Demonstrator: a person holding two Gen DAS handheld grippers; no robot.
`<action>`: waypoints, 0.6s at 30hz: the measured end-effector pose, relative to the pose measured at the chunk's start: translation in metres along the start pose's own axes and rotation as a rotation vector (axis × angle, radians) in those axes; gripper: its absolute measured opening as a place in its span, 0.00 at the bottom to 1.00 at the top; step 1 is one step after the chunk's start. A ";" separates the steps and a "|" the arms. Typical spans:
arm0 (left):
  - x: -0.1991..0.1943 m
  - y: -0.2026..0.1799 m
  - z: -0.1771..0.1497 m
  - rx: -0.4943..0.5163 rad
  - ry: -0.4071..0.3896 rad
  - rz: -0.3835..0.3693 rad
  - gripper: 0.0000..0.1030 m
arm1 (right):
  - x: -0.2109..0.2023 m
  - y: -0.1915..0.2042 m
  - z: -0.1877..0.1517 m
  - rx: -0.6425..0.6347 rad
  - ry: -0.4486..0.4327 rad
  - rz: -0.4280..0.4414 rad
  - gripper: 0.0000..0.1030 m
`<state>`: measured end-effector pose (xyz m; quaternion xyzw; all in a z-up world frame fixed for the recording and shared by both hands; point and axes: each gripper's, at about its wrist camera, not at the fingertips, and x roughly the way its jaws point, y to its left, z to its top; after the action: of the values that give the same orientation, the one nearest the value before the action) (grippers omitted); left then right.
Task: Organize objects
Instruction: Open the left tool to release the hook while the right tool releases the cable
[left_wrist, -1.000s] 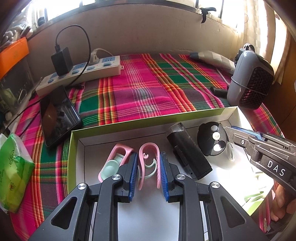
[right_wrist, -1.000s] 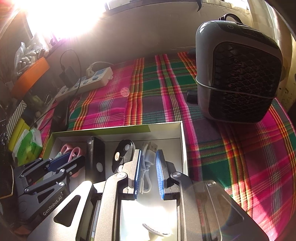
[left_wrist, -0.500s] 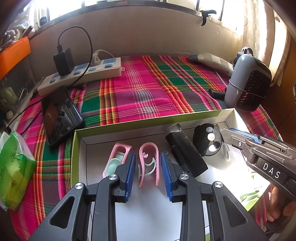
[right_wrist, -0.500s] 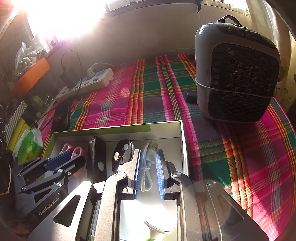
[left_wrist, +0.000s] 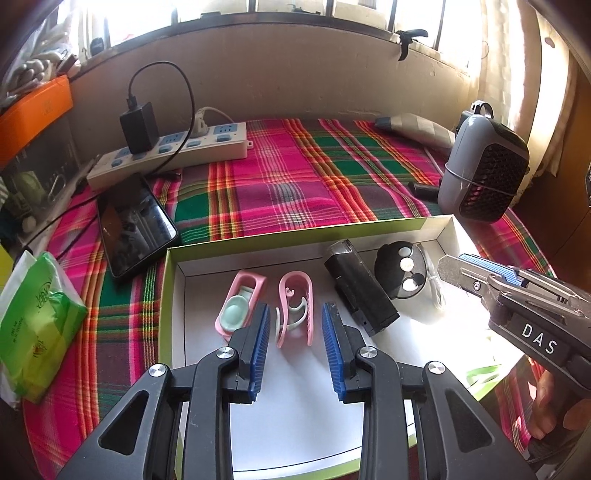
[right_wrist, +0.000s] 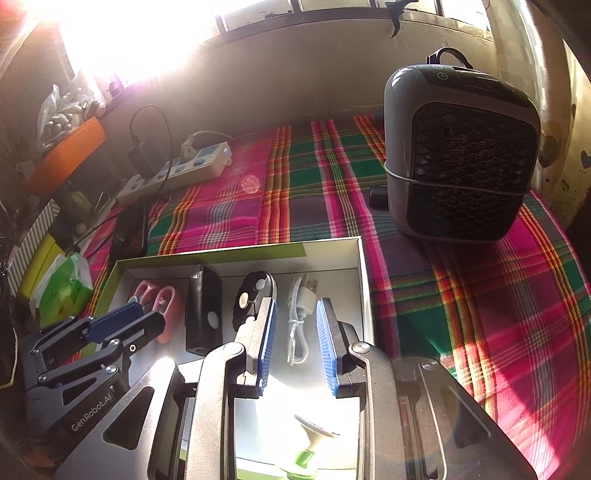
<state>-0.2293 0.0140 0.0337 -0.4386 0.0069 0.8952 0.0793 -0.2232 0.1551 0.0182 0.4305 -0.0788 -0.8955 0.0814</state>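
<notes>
Both grippers let go over the box.
Left gripper open around the pink clip; right gripper, jaws just opening, straddles the white cable. Lifting carelessly could snag either.

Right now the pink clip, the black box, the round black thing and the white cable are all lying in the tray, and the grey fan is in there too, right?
Not quite. The grey fan stands outside the tray, on the plaid cloth beyond its far right corner, as the right wrist view shows. The pink clip, the black box, the round black thing and the white cable do lie in the tray.
</notes>
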 end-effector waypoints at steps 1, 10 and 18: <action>-0.002 0.000 -0.001 0.000 -0.003 0.000 0.26 | -0.002 0.000 -0.001 0.000 -0.003 -0.001 0.24; -0.024 -0.006 -0.013 0.008 -0.030 -0.001 0.26 | -0.018 0.006 -0.010 -0.018 -0.031 -0.003 0.29; -0.049 -0.011 -0.026 0.020 -0.070 0.000 0.26 | -0.036 0.010 -0.025 -0.024 -0.054 -0.006 0.29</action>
<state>-0.1776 0.0164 0.0563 -0.4061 0.0132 0.9099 0.0838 -0.1808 0.1512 0.0321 0.4052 -0.0688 -0.9080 0.0818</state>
